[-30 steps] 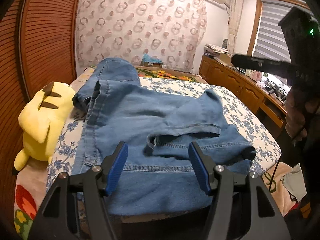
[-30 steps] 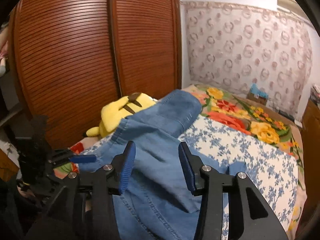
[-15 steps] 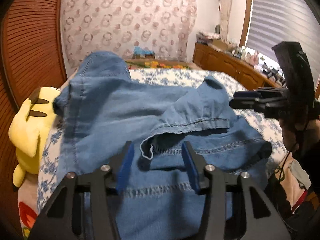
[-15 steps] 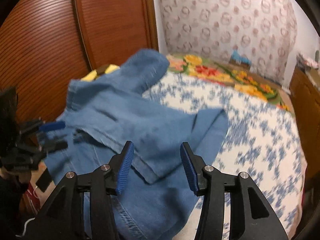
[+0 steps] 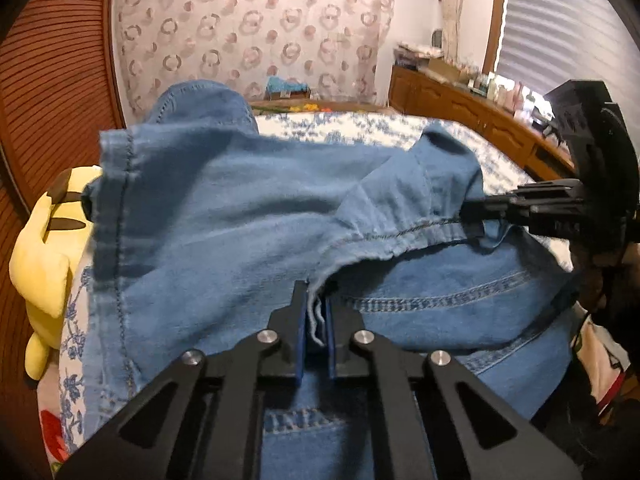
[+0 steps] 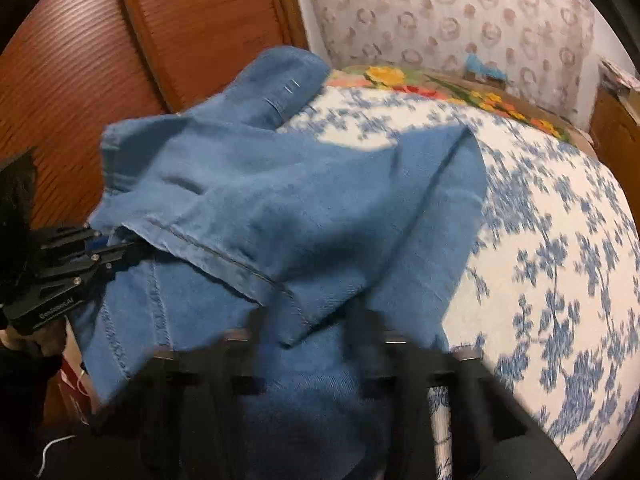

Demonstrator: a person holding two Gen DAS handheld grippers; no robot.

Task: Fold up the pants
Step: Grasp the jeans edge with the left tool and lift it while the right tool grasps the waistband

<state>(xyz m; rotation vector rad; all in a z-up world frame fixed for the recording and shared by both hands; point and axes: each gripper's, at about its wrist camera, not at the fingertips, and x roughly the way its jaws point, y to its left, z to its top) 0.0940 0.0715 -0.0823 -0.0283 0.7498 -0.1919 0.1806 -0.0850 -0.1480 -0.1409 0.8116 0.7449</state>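
Blue denim pants (image 5: 240,220) lie on the bed with one leg folded back over the waist. In the left wrist view my left gripper (image 5: 316,320) is closing tight on the near corner of that leg's hem, and cloth shows between the blue pads. My right gripper (image 5: 474,222) pinches the same hem further right, with its jaws closing on the fabric. The right wrist view is blurred. There the pants (image 6: 300,200) drape over my right gripper (image 6: 308,320), and the left gripper (image 6: 120,254) holds the hem at the left.
A yellow plush toy (image 5: 44,248) lies at the bed's left edge by the wooden wardrobe (image 6: 100,60). The blue-flowered bedcover (image 6: 540,260) stretches to the right of the pants. A wooden dresser (image 5: 460,108) stands along the right wall.
Both grippers dropped toward the folded-back leg and went from open to shut on its hem. The hem is now pulled taut between them.
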